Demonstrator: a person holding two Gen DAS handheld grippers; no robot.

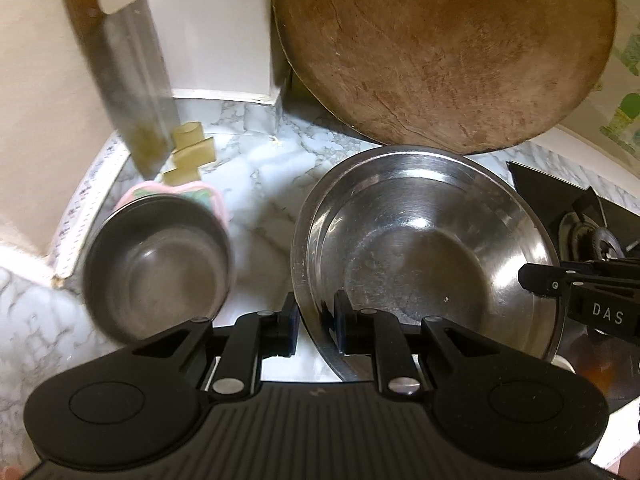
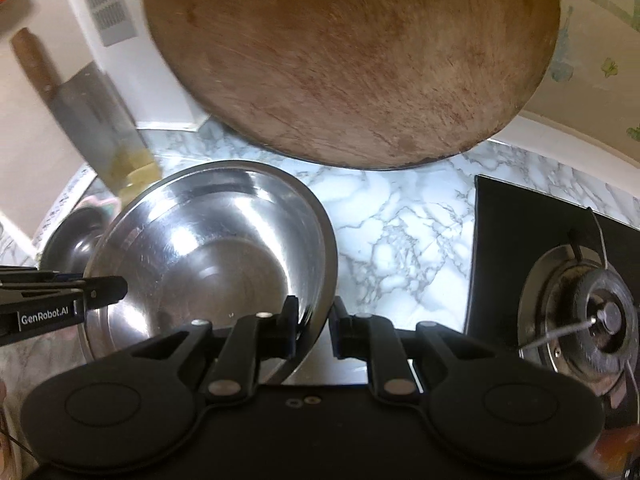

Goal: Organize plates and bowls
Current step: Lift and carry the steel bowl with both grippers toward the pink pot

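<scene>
Bowl-handling takes both hands here. Through the left wrist camera, the large steel bowl (image 1: 424, 256) sits directly ahead of the left gripper (image 1: 316, 322), whose fingers clamp its near rim, one outside, one inside; a smaller dark bowl (image 1: 160, 264) waits to its left on the marble counter (image 1: 260, 184).

Through the right wrist camera, the right gripper (image 2: 314, 326) clenches the opposite rim of the same bowl (image 2: 212, 256), likely sharing the load so that it stays level.
</scene>
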